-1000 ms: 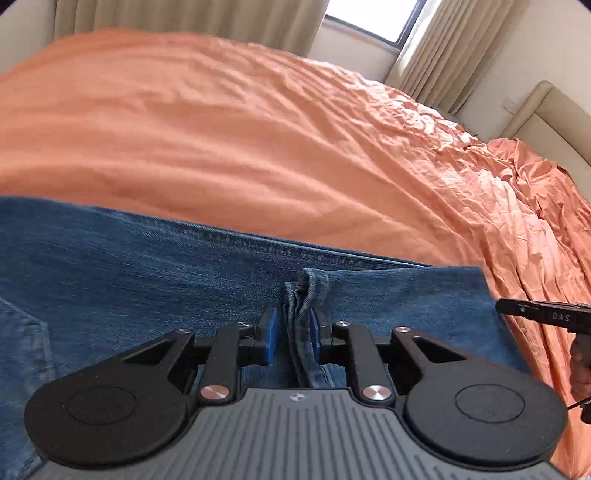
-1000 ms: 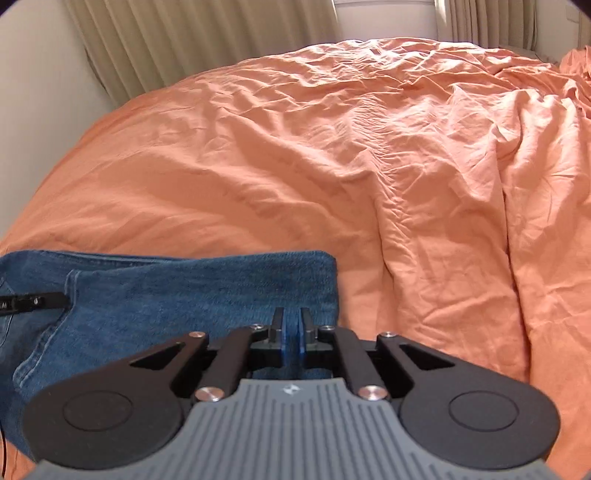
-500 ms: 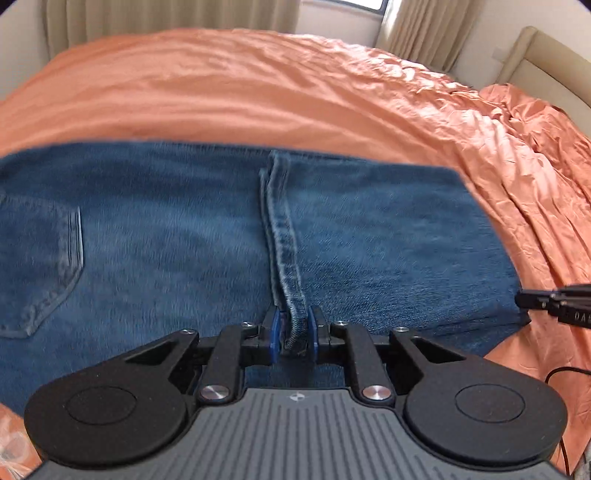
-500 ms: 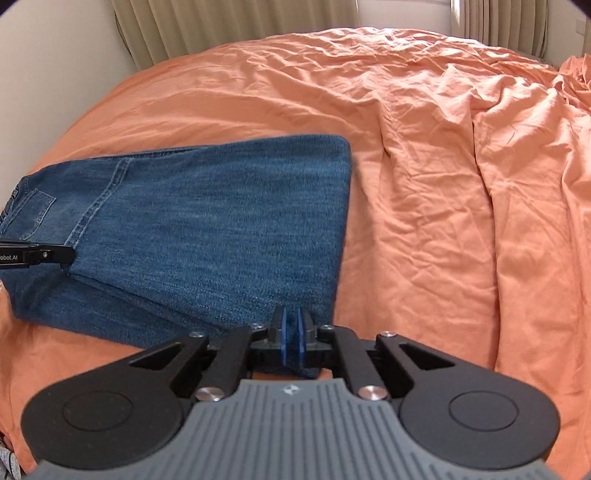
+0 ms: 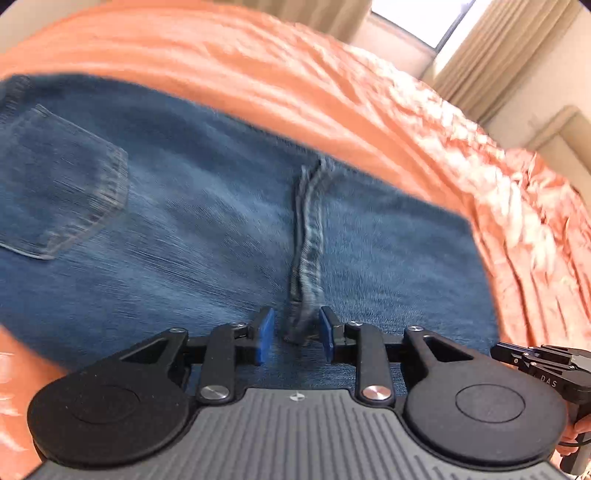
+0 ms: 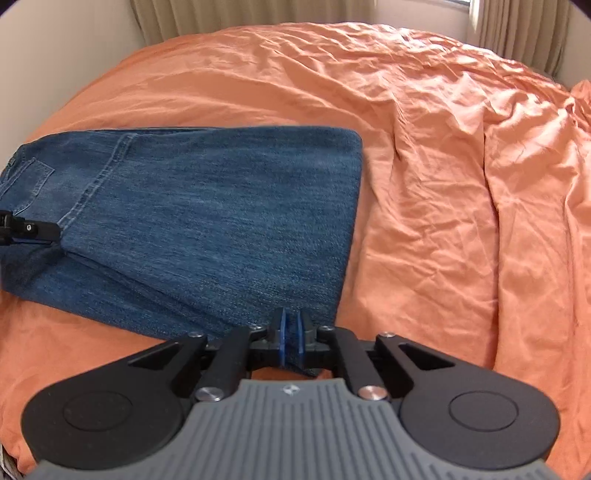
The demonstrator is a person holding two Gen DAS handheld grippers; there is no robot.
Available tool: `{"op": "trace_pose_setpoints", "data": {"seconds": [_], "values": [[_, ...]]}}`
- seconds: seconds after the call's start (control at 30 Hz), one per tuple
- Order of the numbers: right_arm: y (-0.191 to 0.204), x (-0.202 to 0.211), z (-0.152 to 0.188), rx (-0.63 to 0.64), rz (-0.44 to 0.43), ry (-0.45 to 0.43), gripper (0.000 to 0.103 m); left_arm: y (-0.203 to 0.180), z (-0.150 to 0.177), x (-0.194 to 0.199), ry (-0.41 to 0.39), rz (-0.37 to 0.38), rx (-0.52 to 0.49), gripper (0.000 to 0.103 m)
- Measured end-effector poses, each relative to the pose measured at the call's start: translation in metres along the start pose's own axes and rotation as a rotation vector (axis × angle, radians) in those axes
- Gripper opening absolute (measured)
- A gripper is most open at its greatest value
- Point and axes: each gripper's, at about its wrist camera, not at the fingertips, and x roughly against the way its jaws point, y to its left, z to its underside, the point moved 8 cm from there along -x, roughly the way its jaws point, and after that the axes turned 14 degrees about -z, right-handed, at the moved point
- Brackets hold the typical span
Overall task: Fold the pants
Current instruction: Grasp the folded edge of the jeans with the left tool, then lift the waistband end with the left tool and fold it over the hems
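Left gripper (image 5: 296, 338) low and near, blue pads parted, right gripper (image 6: 290, 341) low beside it, pads pinched together

Orange bedsheet (image 6: 424, 177) fills the frame, heavily creased, ridges running across it and a deeper fold down the right side. In the left wrist view the sheet (image 5: 332, 85) is blurred, sunlit wrinkles bright toward the right edge. Beige curtains (image 6: 221, 13) hang along the back, pleated, and more curtain (image 6: 517, 26) sits at the top right corner. Plain pale wall (image 6: 48, 62) on the left, right beside the bed's edge. A window (image 5: 413, 20) glows between curtain panels (image 5: 491, 59). A padded beige headboard (image 5: 565, 140) peeks in at far right.
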Motion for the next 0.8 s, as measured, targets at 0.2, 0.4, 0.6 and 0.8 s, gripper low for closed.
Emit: {"op": "trace_pose_setpoints", "data": {"seconds": [0.2, 0.4, 0.6, 0.8], "values": [[0.045, 0.009, -0.024, 0.163, -0.047, 0.002, 0.016, 0.063, -0.014, 0.042, -0.072, -0.025, 0.149, 0.033], [0.095, -0.014, -0.051, 0.266, -0.096, 0.023, 0.025, 0.153, -0.008, 0.067, -0.156, -0.161, 0.382, 0.035], [0.138, -0.055, -0.082, 0.337, -0.126, 0.033, 0.025, 0.250, -0.001, 0.072, -0.224, -0.134, 0.706, 0.035], [0.164, -0.107, -0.115, 0.369, -0.152, 0.069, 0.025, 0.317, -0.006, 0.040, -0.235, -0.025, 0.961, 0.040]]}}
